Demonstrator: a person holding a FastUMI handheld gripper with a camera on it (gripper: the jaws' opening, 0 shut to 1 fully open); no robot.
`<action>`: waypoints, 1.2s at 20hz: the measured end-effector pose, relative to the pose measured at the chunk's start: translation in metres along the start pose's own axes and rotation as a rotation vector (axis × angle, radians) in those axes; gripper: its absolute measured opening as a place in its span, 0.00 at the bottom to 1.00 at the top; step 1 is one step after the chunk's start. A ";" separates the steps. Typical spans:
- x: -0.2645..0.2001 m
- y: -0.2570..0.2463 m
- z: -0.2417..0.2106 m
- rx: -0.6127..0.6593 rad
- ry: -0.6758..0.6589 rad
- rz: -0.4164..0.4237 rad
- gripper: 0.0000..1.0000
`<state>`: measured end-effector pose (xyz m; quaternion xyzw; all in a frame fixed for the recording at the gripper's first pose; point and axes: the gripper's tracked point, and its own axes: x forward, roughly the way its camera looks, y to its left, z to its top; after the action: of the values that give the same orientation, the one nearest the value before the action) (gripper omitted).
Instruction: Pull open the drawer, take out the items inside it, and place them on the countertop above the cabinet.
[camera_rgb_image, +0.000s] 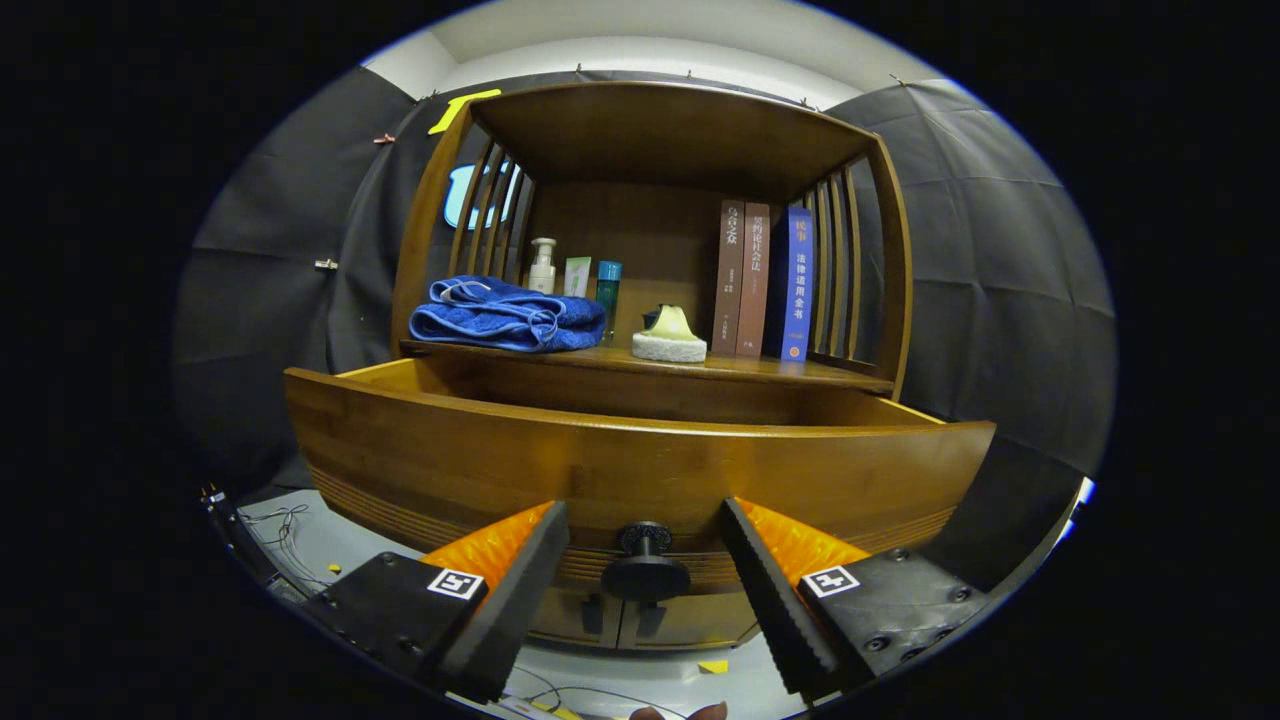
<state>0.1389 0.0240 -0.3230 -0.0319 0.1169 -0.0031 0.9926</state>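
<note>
Wooden drawer (640, 455) stands pulled out, its knob (645, 560) between my spread fingers of the claw (645, 585), untouched, and whatever lies inside is hidden, not yet lifted to the countertop (780, 370).

Wooden surface (760, 371) above pulled-out drawer (640, 460). Folded blue towel (505, 315) on it. Bottles (543, 266) behind towel. Pale sponge (670, 340) right of towel; three upright books (765, 282) farther right.

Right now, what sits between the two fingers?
In the gripper view, the drawer knob sits between the open gripper's fingers, touching neither.
</note>
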 end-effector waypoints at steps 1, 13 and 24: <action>0.005 0.000 0.000 0.004 -0.001 -0.001 0.99; 0.078 0.003 0.009 -0.024 -0.024 -0.015 1.00; 0.123 0.007 0.015 -0.025 -0.002 -0.023 1.00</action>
<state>0.2616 0.0300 -0.3373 -0.0455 0.1153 -0.0130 0.9922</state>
